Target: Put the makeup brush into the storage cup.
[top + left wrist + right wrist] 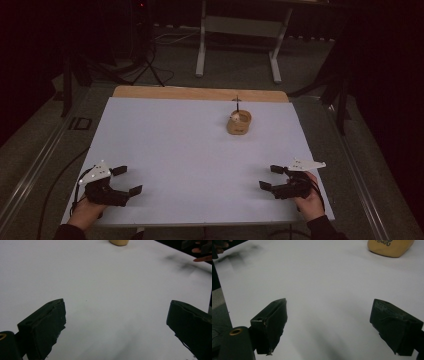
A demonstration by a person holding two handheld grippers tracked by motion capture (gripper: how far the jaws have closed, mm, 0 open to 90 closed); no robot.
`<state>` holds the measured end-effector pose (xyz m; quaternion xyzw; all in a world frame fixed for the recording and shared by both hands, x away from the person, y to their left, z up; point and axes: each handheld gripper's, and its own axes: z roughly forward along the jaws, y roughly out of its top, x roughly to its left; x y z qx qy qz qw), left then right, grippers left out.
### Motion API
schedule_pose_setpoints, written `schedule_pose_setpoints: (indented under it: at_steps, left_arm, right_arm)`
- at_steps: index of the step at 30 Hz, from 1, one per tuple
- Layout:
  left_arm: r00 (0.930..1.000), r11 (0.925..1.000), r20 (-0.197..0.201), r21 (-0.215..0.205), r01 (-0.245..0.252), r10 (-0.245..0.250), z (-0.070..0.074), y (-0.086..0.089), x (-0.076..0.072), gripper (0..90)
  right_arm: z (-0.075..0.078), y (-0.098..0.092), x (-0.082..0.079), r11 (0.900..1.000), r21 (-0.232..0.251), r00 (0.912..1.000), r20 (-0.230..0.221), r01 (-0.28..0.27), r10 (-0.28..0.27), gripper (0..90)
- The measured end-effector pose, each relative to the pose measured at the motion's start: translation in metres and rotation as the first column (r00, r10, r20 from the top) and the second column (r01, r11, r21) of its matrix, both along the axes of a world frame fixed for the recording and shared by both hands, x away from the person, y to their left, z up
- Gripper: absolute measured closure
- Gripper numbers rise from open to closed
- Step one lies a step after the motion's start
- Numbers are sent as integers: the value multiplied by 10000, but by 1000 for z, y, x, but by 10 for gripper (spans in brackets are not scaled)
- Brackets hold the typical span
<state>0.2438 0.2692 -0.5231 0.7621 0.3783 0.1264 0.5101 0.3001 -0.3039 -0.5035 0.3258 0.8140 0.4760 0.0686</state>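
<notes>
High view: a white-covered table with a wooden far edge carries one thing, a small tan oval wooden holder with a thin dark upright stick rising behind it and something pale inside that is too small to make out. It sits toward the far right of the table, well apart from both hands. The left gripper rests at the near left corner and the right gripper at the near right corner — each with its jaws spread wide and nothing between them.

Left gripper view has the tan holder far ahead at the top edge, with bare white surface between the wide jaws. Right gripper view has it at the upper right, nearer and larger, with dark lettering on its side.

The step in hand looks like the first reach toward the holder. The right gripper is likely the better choice, being on the holder's side. It would pay to turn that hand until the holder sits centred between the jaws, keep them wide on the way in, and come in low at the body — clear of the stick, which could tip if knocked.
</notes>
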Motion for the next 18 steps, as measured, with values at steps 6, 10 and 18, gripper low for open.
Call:
schedule_pose_setpoints:
  at_steps: [6,10,18]
  left_arm:
    - [10000,10000,-60,18,-2,2,-1,-1,0,28]
    - [10000,10000,-78,11,0,0,-1,-1,0,28]
    - [9999,10000,-69,31,77,-77,-1,-2,0,28]
  right_arm:
    - [0,1,0,10000,69,10000,-29,-36,36,144]
    - [0,1,0,10000,71,10000,-51,-66,66,144]
    - [0,1,-1,10000,35,10000,-46,-76,76,144]
